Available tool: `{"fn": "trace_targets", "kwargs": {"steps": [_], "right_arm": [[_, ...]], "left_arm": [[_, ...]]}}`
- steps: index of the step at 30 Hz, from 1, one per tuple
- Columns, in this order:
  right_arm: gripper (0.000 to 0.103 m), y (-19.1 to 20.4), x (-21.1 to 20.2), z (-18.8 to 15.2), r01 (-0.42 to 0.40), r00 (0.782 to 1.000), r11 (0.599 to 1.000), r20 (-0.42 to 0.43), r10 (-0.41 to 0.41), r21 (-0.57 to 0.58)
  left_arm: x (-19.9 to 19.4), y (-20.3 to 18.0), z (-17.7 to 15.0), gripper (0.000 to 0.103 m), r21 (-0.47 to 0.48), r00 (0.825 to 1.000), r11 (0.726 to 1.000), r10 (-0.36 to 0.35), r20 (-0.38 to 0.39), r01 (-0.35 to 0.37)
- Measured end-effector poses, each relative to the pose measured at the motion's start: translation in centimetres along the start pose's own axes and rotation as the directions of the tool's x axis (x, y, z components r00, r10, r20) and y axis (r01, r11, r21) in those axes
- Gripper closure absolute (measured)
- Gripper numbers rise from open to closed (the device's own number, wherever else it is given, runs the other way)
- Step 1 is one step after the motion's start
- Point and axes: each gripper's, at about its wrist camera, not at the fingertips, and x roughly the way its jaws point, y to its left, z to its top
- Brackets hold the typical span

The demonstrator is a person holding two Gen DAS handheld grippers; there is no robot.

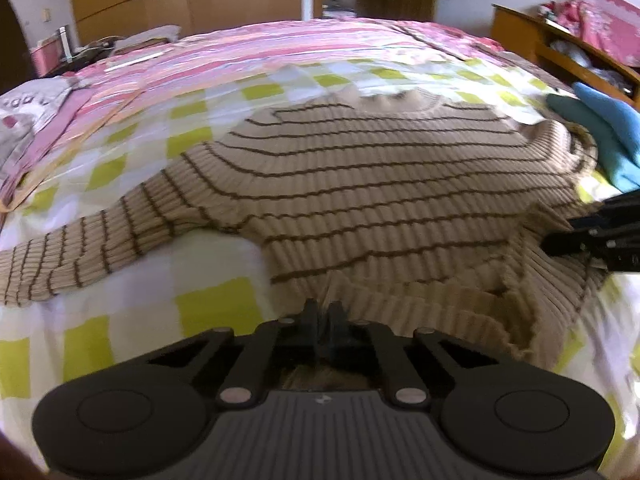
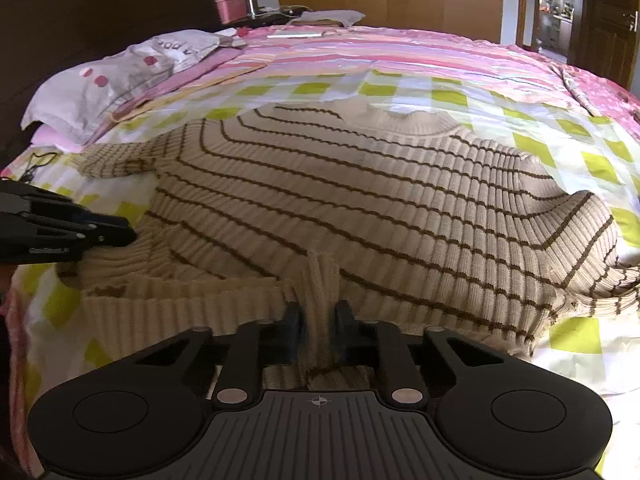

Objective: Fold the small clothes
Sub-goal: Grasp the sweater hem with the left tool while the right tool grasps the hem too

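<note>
A beige striped sweater lies spread on the bed, stretching ahead of both sets of jaws. The left gripper has its jaws pressed together on the ribbed hem. The right gripper has its jaws clamped on a bunched fold of the same hem. A blue cloth lies beyond the sweater's far right.

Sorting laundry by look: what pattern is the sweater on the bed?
Beige ribbed knit sweater with thin dark brown stripes, clearest in the right wrist view.
</note>
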Motion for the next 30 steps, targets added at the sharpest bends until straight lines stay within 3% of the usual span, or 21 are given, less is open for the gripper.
{"fn": "trace_targets", "kwargs": {"steps": [12,17,21,23,28,30], "right_arm": [[0.097,1.0,-8.2,-3.9,-0.103,0.995,0.995,-0.004,0.103,0.009],[0.097,2.0,-9.9,-6.8,-0.088,0.994,0.996,-0.073,0.086,-0.033],[0.097,2.4,-10.2,-8.3,-0.077,0.99,0.996,-0.12,0.072,-0.038],[0.097,2.6,-10.5,-8.7,-0.071,0.99,0.996,-0.121,0.065,-0.046],[0.097,2.4,-10.7,-9.1,-0.049,0.989,0.998,-0.141,0.042,-0.046],[0.097,2.4,-10.7,-9.3,-0.054,0.987,0.997,-0.156,0.046,-0.046]], "left_arm": [[-6.2,-1.3,-3.9,0.095,-0.006,0.993,0.993,-0.12,-0.009,0.12],[-8.4,-2.0,-5.9,0.095,-0.011,0.993,0.993,-0.118,0.004,0.118],[-9.1,-2.0,-6.0,0.094,-0.012,0.996,0.997,-0.075,0.049,0.076],[-8.9,-1.8,-5.6,0.091,-0.012,0.995,0.997,-0.07,0.067,0.071],[-7.0,-2.0,-4.9,0.063,0.076,0.996,0.996,-0.047,0.079,0.041],[-6.4,-2.1,-4.6,0.058,0.102,0.996,0.994,-0.042,0.083,0.033]]}}
